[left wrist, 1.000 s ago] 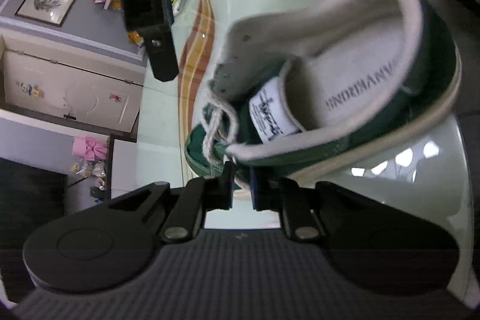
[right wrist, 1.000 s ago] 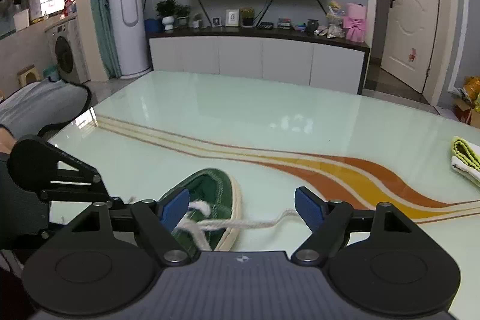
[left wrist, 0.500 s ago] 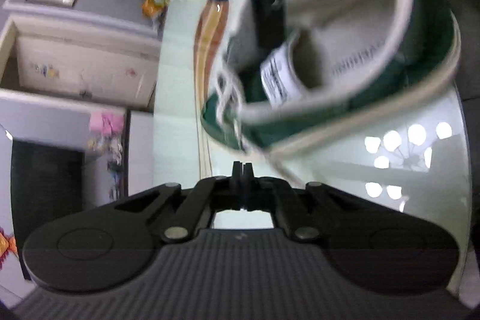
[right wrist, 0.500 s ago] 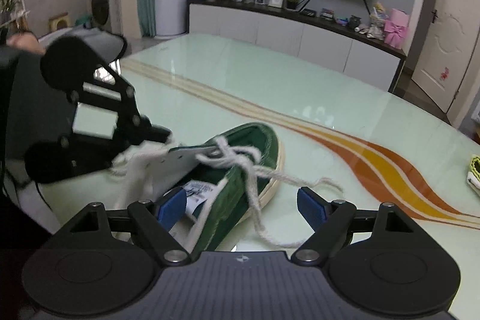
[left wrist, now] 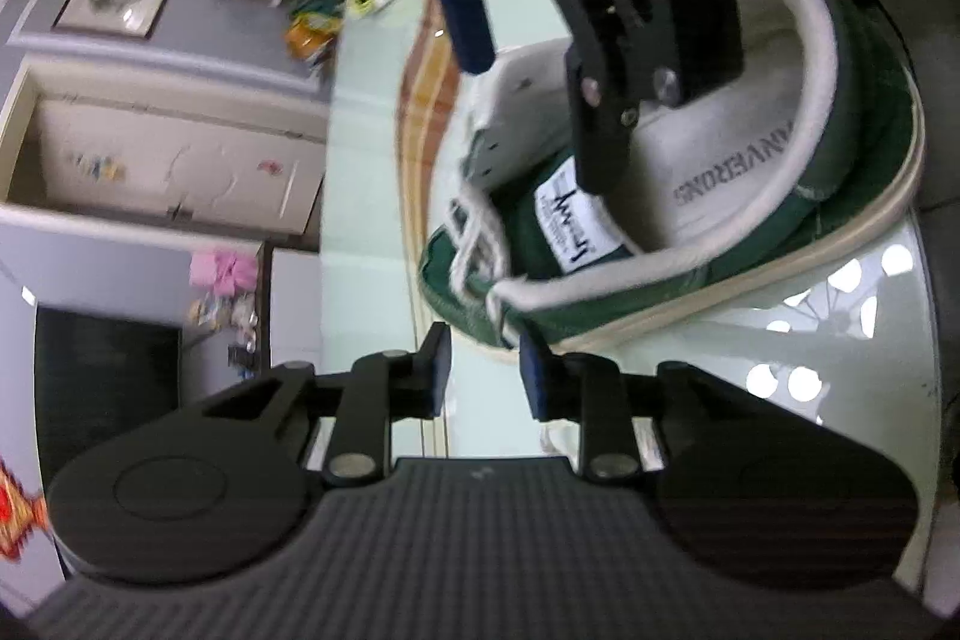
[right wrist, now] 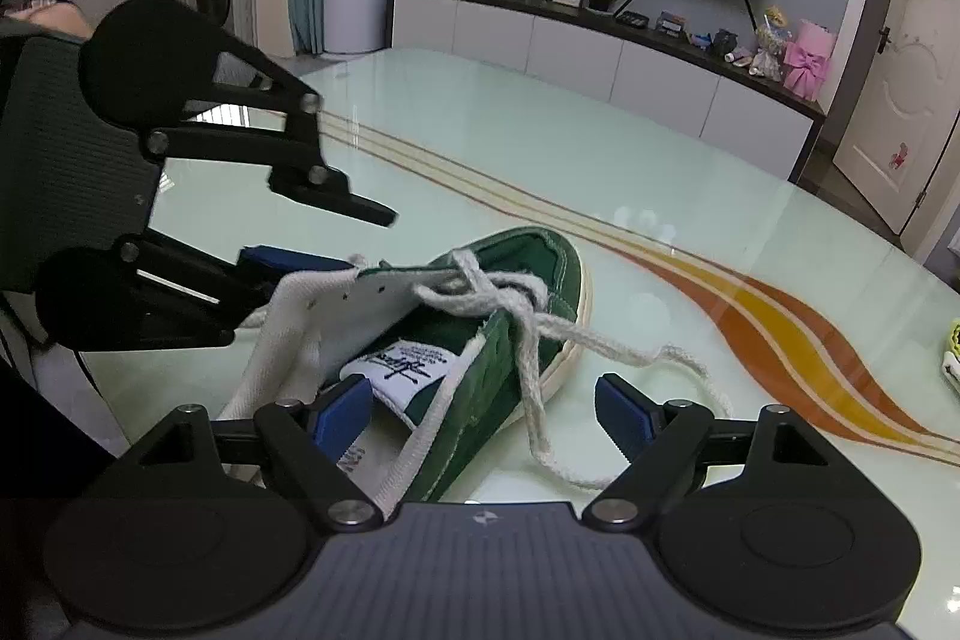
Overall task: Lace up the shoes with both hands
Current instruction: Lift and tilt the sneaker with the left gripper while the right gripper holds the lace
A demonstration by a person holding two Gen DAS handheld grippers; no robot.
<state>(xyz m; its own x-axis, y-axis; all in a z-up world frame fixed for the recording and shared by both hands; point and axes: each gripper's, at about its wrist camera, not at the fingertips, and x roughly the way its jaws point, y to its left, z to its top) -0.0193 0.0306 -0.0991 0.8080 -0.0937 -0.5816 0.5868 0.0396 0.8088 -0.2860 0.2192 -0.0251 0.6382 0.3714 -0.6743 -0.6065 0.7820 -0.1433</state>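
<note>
A green shoe point(right wrist: 528, 316) lies on the glass bench point(right wrist: 600, 148), toe toward 12 o'clock; its insole reads "CONVERSE"-like lettering, unclear; white lace point(right wrist: 540, 334) loose; left hand-held gripper point(left wrist: 480, 370) partly open, empty; right hand-held gripper point(right wrist: 483, 409) wide open, empty.

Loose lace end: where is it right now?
Right wrist view: the loose lace end lies on the glass table, right of the green shoe, just ahead of the open right gripper; neither gripper holds it.
</note>
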